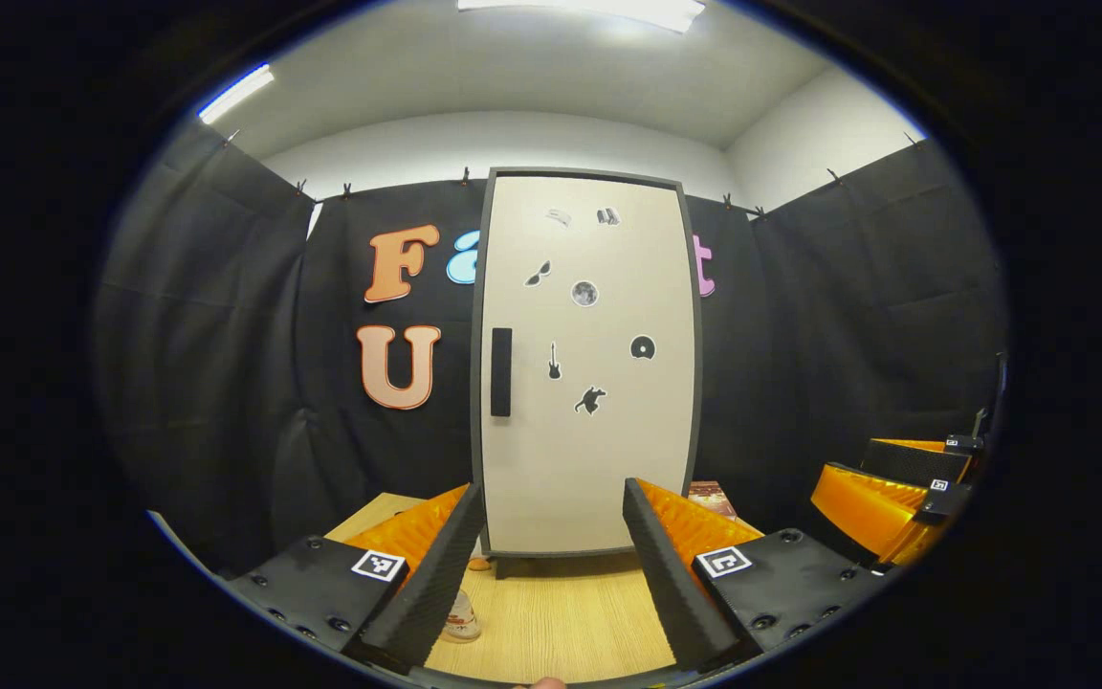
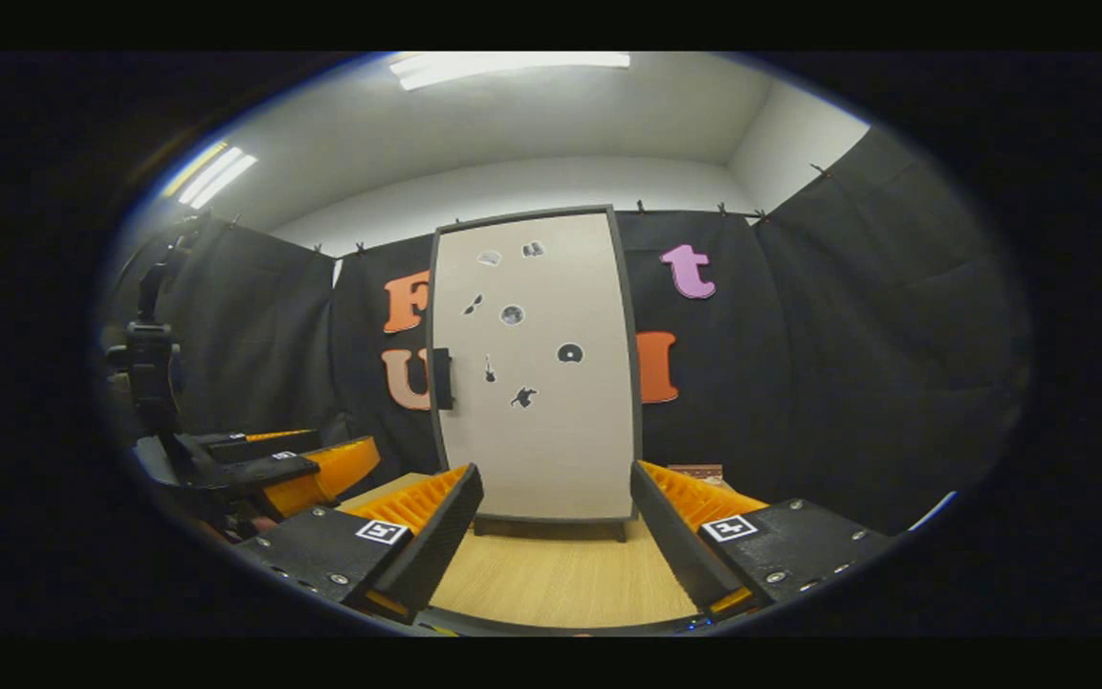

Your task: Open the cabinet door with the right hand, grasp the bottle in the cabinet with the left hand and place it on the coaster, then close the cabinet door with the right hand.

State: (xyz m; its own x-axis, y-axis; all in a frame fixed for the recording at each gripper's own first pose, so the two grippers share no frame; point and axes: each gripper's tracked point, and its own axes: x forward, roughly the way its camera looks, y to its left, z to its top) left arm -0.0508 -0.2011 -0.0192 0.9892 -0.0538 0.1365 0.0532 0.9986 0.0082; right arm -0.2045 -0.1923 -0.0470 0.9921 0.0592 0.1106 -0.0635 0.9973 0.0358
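Note:
The cabinet's cream door [image 1: 599, 459] [image 2: 551, 450] is closed, with several dark stickers on it and a dark handle [image 1: 500, 371] [image 2: 442, 379] on its left edge. My left gripper [image 1: 551, 574] is open and held back from the door, low over the wooden table [image 1: 561, 622]. My right gripper [image 2: 556, 545] is also open and empty, facing the door from farther back. A small clear object [image 1: 462, 620], perhaps a bottle or glass, stands on the table beside my left gripper's left finger, partly hidden. The cabinet's inside is hidden.
A reddish-brown flat item [image 1: 710, 498] [image 2: 697, 471] lies on the table right of the cabinet. The right gripper [image 1: 895, 502] hangs at the right in the left gripper view; the left gripper [image 2: 274, 474] shows at the left in the right gripper view. Black cloth walls surround the table.

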